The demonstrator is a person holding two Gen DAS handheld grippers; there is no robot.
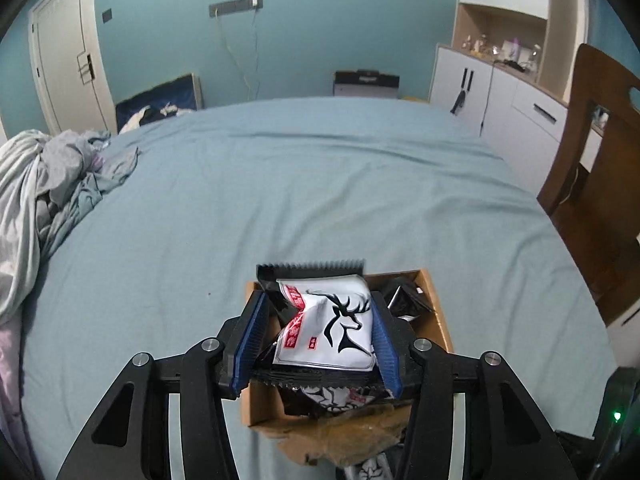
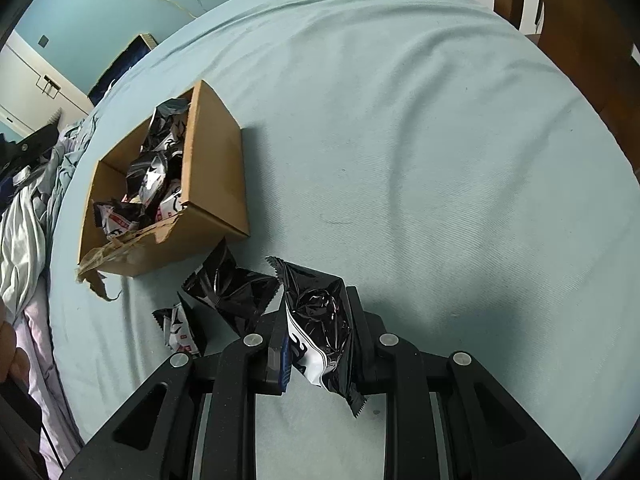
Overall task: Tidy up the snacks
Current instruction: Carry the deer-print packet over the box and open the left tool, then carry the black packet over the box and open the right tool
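Teal wall (image 1: 304,40) is running behind a bed covered in a pale blue sheet (image 1: 320,184). White door (image 1: 66,60) is standing at left, power strip (image 1: 236,5) hanging on the wall with cables dangling. White cabinets (image 1: 492,92) with an open shelf are lining the right. Wooden chair (image 1: 600,168) is sitting beside the bed. Crumpled bedding (image 1: 44,184) is piling at left.

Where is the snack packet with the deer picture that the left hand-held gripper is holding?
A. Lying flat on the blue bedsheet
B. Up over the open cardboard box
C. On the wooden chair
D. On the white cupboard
B: the left hand-held gripper grips the deer packet over the open cardboard box, where more packets lie.
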